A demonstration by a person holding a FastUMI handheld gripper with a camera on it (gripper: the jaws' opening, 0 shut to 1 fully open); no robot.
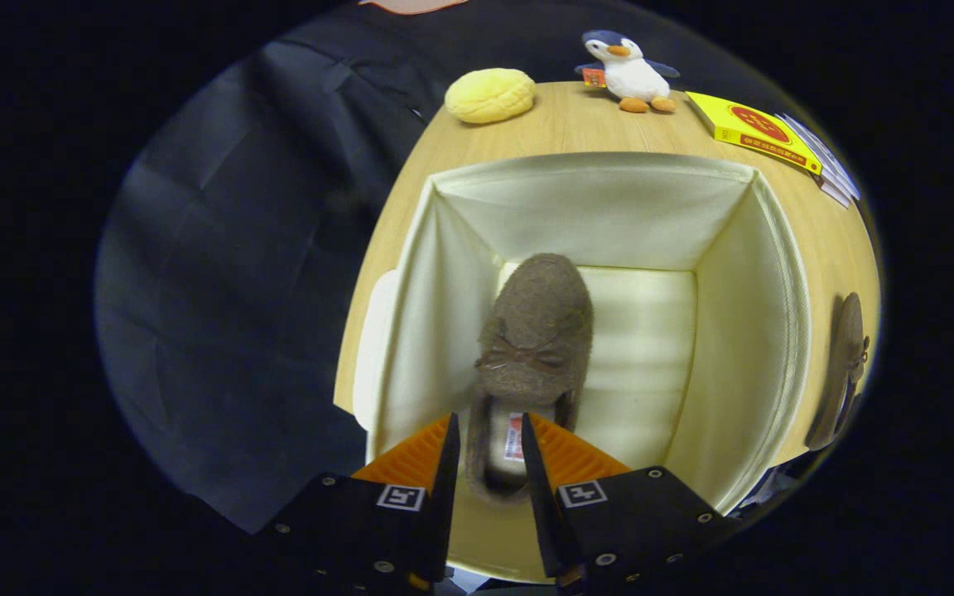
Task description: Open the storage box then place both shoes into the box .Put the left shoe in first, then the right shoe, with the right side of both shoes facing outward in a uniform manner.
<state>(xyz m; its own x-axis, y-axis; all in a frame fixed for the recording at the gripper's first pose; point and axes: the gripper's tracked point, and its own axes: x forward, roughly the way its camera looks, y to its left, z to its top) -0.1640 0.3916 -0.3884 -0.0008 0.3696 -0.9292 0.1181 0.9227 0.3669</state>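
Tongs (485, 451) parted above heel opening of brown fuzzy bow-trimmed slipper (535, 331); grip on it cannot be confirmed. Slipper lying inside open cream fabric storage box (775, 331), against left wall, leaving room. Matching second slipper (845, 372) waiting on wooden tabletop (576, 124) beside box.

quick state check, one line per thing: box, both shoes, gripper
storage box: open, upright on the table
shoe in the box: on the box floor, toe pointing away from the gripper
second shoe: on the table, outside the box
gripper: fingers apart, either side of the boxed shoe's heel
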